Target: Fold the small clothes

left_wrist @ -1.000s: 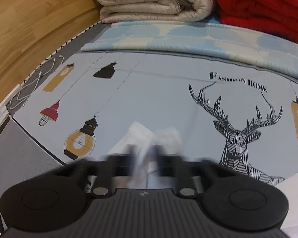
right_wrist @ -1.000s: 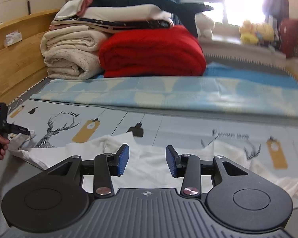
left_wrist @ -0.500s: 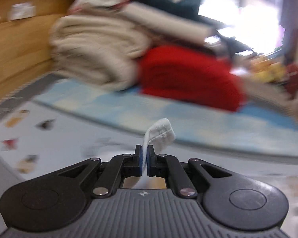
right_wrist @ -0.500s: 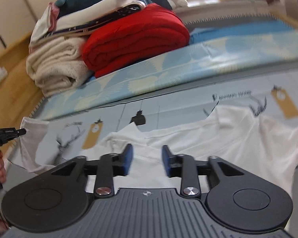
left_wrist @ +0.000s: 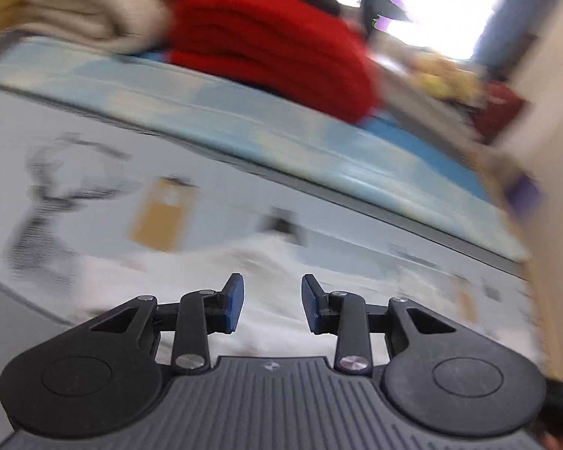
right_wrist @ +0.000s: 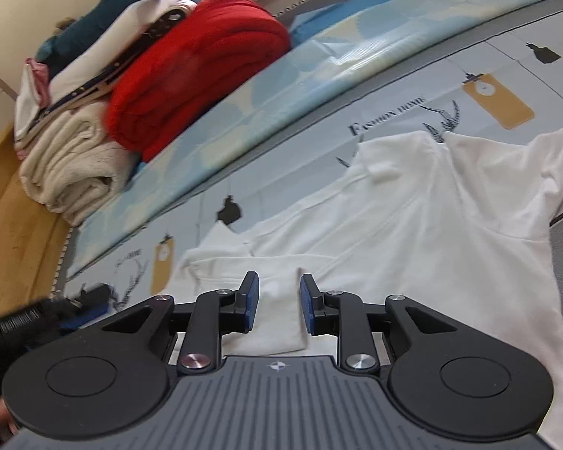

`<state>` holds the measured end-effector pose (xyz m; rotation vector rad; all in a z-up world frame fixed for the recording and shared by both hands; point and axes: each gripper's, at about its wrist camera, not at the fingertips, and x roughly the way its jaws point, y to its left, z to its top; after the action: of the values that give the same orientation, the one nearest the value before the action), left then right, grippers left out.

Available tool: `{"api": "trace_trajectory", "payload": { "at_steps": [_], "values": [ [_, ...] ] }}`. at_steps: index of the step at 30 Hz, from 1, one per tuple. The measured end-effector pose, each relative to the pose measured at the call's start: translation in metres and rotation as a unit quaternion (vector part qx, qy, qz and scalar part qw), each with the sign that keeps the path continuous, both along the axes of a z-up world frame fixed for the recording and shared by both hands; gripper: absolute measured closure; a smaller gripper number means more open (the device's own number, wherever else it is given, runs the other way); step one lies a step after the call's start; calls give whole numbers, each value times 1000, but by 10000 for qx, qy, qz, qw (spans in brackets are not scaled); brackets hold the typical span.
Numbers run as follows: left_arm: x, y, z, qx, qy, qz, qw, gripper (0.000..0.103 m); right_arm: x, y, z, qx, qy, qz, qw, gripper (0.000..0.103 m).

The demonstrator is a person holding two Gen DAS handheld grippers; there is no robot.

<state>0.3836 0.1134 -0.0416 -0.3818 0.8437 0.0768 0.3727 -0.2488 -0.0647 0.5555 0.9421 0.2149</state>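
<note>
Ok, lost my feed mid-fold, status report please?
Left gripper open, empty. Right gripper open, above the white shirt. Shirt flat on printed sheet, one sleeve folded in. Nothing lying on it.

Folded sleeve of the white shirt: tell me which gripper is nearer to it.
Right. The right gripper hangs open directly over the folded sleeve, fingers straddling it. The left gripper, seen at the right wrist view's left edge, sits off beyond the white shirt.

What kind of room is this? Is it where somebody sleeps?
Most likely a bedroom. A white shirt lies on a bed sheet printed with deer and lanterns, a folded red blanket and a cream quilt are stacked behind, beside a wooden headboard.
</note>
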Motion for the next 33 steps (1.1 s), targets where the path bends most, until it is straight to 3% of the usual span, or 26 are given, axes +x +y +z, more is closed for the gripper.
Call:
{"api": "trace_trajectory", "payload": {
  "at_steps": [3, 9, 19, 20, 23, 26, 29, 33],
  "values": [
    [10, 19, -6, 557, 335, 639, 9958, 65, 9, 4, -13, -20, 206, -56, 9998, 76],
    [5, 66, -5, 333, 472, 1333, 9894, 65, 27, 43, -51, -63, 786, 183, 9967, 76],
    [1, 121, -3, 101, 515, 1767, 9829, 65, 37, 83, -91, -664, 1183, 419, 9899, 70],
    [1, 123, -2, 114, 513, 1769, 9828, 65, 36, 85, -91, -731, 1135, 428, 9899, 72],
    [-1, 128, -2, 129, 514, 1817, 9819, 65, 38, 90, -85, -892, 913, 469, 9907, 98],
    [-2, 132, -2, 129, 531, 1866, 9809, 65, 37, 88, -62, -820, 511, 510, 9940, 100],
    [-1, 131, -2, 131, 540, 1843, 9813, 65, 35, 84, -25, -854, -270, 642, 9939, 100],
    [0, 125, -3, 134, 557, 1748, 9829, 65, 28, 48, 24, -749, -1088, 285, 9908, 100]
  ]
}}
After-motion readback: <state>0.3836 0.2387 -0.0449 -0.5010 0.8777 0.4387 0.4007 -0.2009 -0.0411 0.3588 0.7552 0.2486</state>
